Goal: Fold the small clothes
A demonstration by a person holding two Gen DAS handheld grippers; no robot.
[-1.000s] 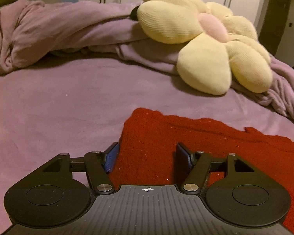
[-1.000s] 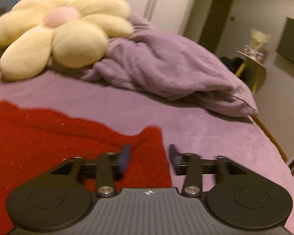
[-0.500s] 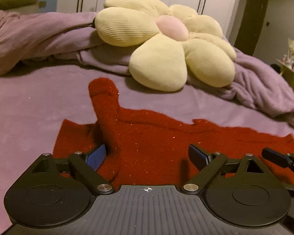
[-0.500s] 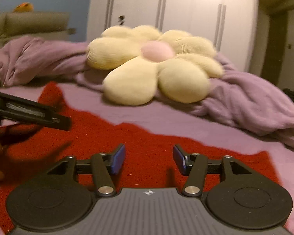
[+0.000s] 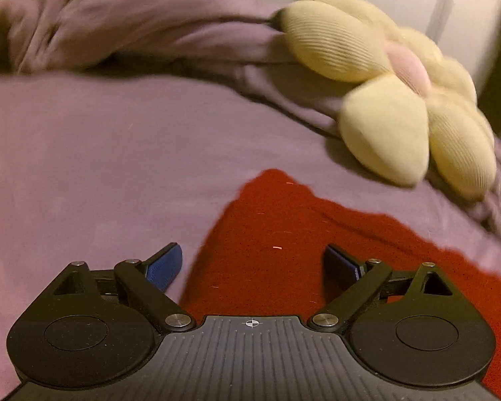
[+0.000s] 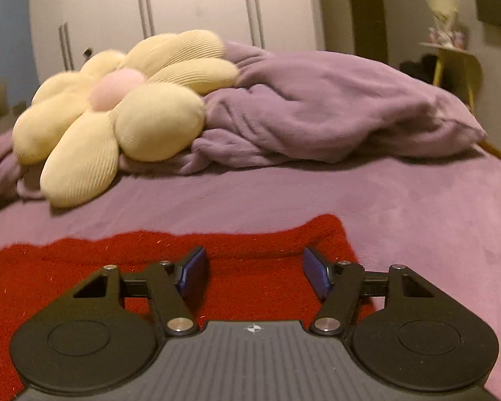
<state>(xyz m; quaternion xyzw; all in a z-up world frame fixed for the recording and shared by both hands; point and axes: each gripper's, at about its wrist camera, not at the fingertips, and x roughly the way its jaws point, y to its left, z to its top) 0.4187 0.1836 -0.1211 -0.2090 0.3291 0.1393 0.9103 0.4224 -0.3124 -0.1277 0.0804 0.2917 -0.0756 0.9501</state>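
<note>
In the left wrist view, our left gripper (image 5: 254, 264) has its jaws wide apart, holding nothing, over the left edge of the red cloth (image 5: 334, 250) on the bed (image 5: 100, 167). A flower pillow (image 5: 390, 100) lies at 1 o'clock.

In the right wrist view, our right gripper (image 6: 254, 274) is likewise wide open and empty above the cloth's (image 6: 117, 260) right end; the pillow (image 6: 123, 110) sits at 11 o'clock beside a blanket (image 6: 317, 110).

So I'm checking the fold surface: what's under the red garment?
The red garment lies flat on the purple bedspread, which shows all around its edges. Whatever sits directly beneath the cloth is covered and cannot be seen.
</note>
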